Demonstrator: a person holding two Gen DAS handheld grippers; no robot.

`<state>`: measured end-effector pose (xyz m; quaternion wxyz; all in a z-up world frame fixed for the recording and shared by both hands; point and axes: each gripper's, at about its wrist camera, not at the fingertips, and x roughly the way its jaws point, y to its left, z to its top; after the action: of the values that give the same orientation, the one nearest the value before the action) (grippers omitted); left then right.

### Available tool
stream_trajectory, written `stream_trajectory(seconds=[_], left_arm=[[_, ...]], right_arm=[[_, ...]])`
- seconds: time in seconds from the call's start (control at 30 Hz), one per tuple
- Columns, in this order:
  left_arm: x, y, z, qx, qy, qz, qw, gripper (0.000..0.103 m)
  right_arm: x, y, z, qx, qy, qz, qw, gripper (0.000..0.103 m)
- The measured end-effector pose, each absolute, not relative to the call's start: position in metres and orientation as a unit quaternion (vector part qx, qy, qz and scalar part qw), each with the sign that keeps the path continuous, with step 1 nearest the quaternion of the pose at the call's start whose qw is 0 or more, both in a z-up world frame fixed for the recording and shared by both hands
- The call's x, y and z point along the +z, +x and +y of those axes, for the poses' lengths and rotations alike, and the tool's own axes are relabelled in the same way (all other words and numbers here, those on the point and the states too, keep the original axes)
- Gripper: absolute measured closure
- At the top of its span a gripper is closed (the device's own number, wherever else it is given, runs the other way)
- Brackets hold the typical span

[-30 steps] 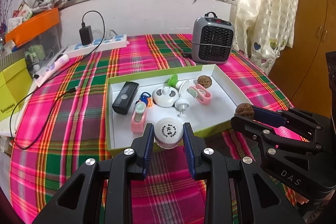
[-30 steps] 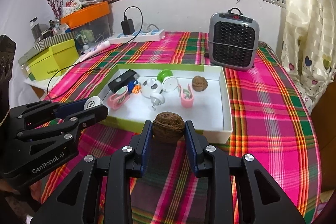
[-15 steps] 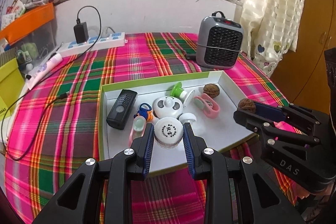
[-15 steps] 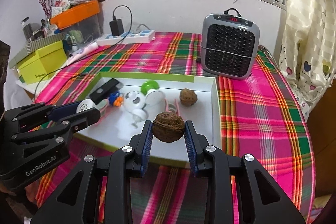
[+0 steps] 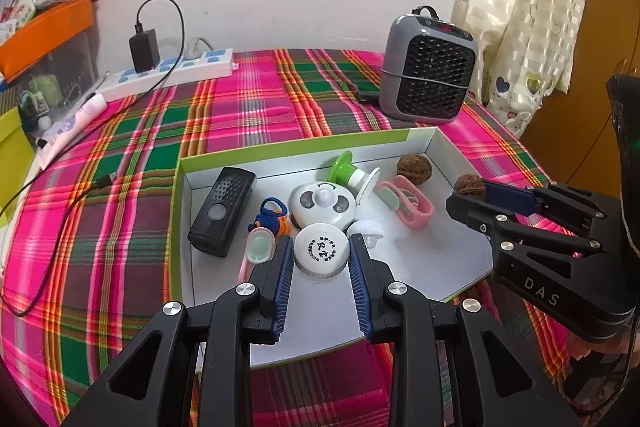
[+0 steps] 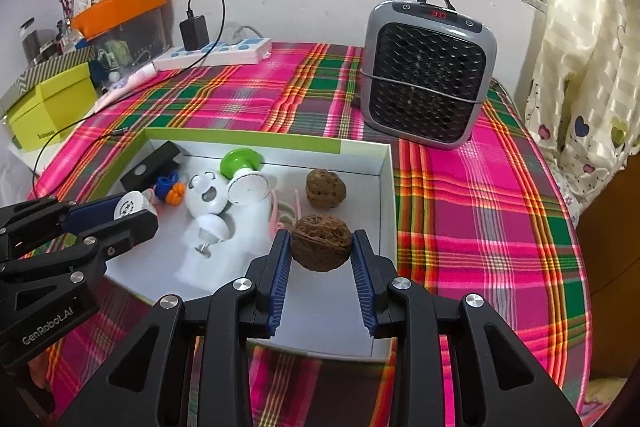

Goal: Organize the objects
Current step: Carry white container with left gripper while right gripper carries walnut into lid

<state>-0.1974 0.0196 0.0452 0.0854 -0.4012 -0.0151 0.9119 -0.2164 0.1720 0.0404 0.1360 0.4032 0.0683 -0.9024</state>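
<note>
Walnut (image 6: pixel 321 247) and small white-capped jar (image 5: pixel 322 253) are both held up over the shallow white box (image 5: pixel 424 259) with the green rim, which sits on the pink and green plaid cloth (image 5: pixel 248 111). Starting at the left of the box, a black remote-like gadget (image 5: pixel 223 211) lies along the wall, then a blue and orange trinket (image 5: pixel 269 214), and a pink clip (image 5: pixel 256 251) partly hidden behind the left gripper (image 5: pixel 321 259). That gripper's blue pads (image 5: pixel 283 287) are pinching the jar by its sides, above the near part of the box. Just past it sit a round white panda-faced toy (image 5: pixel 323 205) and a green and white spool-shaped thing (image 5: pixel 352 175), then another pink clip (image 5: pixel 408 202) and a second walnut (image 5: pixel 414 169) lying loose near the far right corner. Over the right side of the box, the right gripper (image 6: pixel 321 251) has its jaws pinching the first walnut. Beyond the box on the right stands a small grey heater (image 6: pixel 428 75); a white power strip (image 6: pixel 212 55) lies at the far left by the wall.
</note>
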Motion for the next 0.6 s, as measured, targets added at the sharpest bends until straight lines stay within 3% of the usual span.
stream_trajectory(seconds=[0.6], left_arm=[[0.033,-0.211,0.022,0.903,-0.421,-0.019,0.084,0.077]], right_arm=[[0.03,-0.232,0.167,-0.893,0.418,0.1,0.136,0.071]])
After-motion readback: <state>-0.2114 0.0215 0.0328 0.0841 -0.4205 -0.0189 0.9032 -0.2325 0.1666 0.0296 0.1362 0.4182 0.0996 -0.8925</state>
